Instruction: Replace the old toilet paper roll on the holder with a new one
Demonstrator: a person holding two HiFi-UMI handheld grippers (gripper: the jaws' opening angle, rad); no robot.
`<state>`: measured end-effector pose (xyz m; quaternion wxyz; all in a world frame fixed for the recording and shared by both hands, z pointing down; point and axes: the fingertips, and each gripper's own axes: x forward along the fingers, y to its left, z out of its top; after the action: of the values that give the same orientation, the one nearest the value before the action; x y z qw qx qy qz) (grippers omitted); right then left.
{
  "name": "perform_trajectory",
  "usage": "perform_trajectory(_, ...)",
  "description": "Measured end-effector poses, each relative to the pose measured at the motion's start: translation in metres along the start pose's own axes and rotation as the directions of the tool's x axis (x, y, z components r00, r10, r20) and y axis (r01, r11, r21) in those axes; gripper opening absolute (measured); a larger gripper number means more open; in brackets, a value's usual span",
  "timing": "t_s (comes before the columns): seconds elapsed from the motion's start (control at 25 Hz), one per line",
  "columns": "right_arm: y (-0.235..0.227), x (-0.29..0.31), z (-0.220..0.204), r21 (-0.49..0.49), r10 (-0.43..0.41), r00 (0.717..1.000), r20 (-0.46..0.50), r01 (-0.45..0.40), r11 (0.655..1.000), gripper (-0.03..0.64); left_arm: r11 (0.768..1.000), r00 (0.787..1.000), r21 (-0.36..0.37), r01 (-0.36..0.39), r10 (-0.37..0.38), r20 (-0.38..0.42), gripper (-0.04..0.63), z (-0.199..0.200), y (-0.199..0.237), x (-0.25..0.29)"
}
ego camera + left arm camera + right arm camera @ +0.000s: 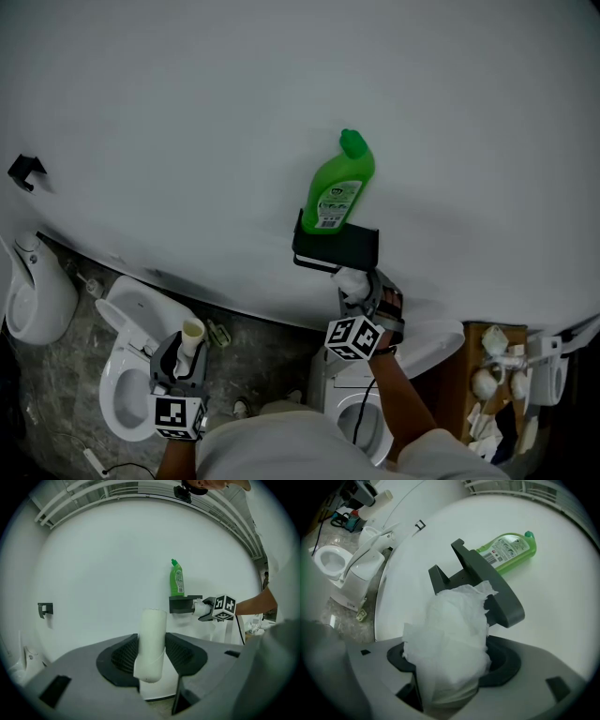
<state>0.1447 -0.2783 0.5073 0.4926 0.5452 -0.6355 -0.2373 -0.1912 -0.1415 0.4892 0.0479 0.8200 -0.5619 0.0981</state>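
White wall fills most of the scene, with a toilet on the floor below. At the far right an open brown box holds white lumps too small to identify. A black holder on the wall carries an upright green bottle. The right gripper grasps a ragged toilet paper roll just below the holder. The left gripper, well apart, clenches a bare cardboard tube.

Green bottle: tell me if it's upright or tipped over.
Upright. The green bottle stands on the black holder, cap topmost, base on its shelf.
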Motion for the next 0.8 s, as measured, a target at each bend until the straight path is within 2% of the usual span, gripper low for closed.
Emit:
perform_trajectory(0.12,0.0,-0.005,-0.002,-0.019,-0.01,1.0,0.007,0.011,1.0,0.336,1.0,1.0,0.007,0.014,-0.014,-0.002,0.184,0.001,-0.003,0.0)
perform_trajectory(0.48,0.001,0.005,0.013,-0.171,-0.057,0.995,0.083,0.07,0.983,0.334,0.998,0.999,0.034,0.048,-0.048,-0.007,0.184,0.006,-0.007,0.004)
perform_trajectory(0.64,0.005,0.004,0.021,-0.187,-0.069,0.991,0.114,0.089,0.978,0.335,0.998,0.998,0.036,0.056,-0.055,-0.019,0.183,0.004,-0.01,0.003)
perform_trajectory(0.8,0.022,-0.002,0.052,-0.19,-0.059,0.98,0.191,0.096,0.977,0.336,0.998,0.998,0.036,0.06,-0.06,-0.018,0.184,0.007,-0.012,0.003)
